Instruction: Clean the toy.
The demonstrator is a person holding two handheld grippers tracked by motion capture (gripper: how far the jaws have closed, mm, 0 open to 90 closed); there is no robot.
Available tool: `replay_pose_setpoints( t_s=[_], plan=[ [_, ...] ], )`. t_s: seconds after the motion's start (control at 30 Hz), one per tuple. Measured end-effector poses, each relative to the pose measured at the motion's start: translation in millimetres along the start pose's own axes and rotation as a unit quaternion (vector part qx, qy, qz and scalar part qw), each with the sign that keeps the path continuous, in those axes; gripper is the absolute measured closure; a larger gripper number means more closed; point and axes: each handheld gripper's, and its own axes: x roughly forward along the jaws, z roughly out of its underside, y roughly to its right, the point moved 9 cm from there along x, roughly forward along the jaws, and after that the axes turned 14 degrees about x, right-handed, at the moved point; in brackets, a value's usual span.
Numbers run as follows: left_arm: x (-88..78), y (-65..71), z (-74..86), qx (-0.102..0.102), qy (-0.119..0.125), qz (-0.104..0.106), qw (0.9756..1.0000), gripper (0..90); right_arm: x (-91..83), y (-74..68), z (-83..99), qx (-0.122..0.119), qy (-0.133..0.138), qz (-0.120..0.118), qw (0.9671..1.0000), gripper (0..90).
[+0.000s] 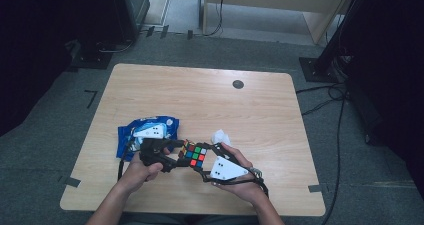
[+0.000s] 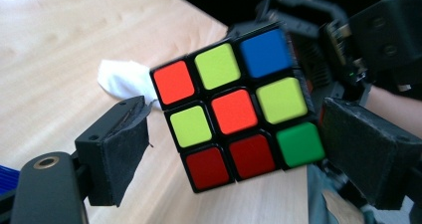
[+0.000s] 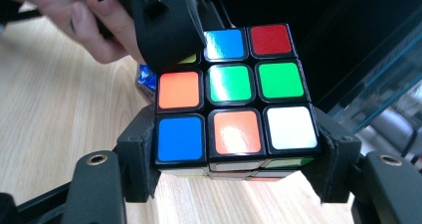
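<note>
1. The right gripper [image 3: 234, 176] pinches the puzzle cube [image 3: 233, 102] by its lowest layer: in the right gripper view one black pad presses the left side of that layer and the other presses the right side, so the cube sits squarely between the jaws with two layers standing proud above them
2. The left gripper [image 2: 231, 149] has its jaws spread; in the left gripper view the cube [image 2: 234, 109] hangs tilted in the gap, its right edge just beside or touching the right pad, while the left pad stands apart from it
3. From the high view, the cube [image 1: 193, 154] is held above the near part of the wooden table [image 1: 200, 100], between the person's two hands, with the left gripper [image 1: 172, 152] coming at it from the left and the right gripper [image 1: 210, 160] from the right
4. A crumpled white tissue [image 1: 220, 136] lies on the table just beyond the cube
5. A blue packet [image 1: 145, 135] lies on the table to the left, partly under the left gripper's body
6. Farther off, a small dark round disc [image 1: 238, 84] sits near the table's far edge
</note>
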Motion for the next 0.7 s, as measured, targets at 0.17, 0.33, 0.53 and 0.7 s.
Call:
replay_pose_setpoints(
  t_s=[0.17, 0.33, 0.53, 0.7],
  plan=[
    [-13.7, -5.0, -10.8, 0.012, 0.045, -0.034, 0.9983, 13.7, -3.3, 11.3, 6.1, 0.078, -0.015, 0.001, 0.9968, 34.1],
    [-25.4, -15.1, -10.7, 0.061, 0.054, -0.113, 0.9903, 13.8, -11.3, 28.7, 7.4, 0.169, -0.022, 0.019, 0.9852, 34.1],
    [-10.5, -15.8, -2.1, 0.113, 0.018, -0.174, 0.9781, 14.1, -21.3, 43.4, 1.8, 0.253, -0.036, 0.041, 0.9659, 34.1],
    [9.1, -7.4, 3.3, 0.177, -0.023, -0.205, 0.9624, 14.0, -23.3, 45.1, -4.3, 0.293, -0.038, 0.075, 0.9524, 34.1]
  ],
)
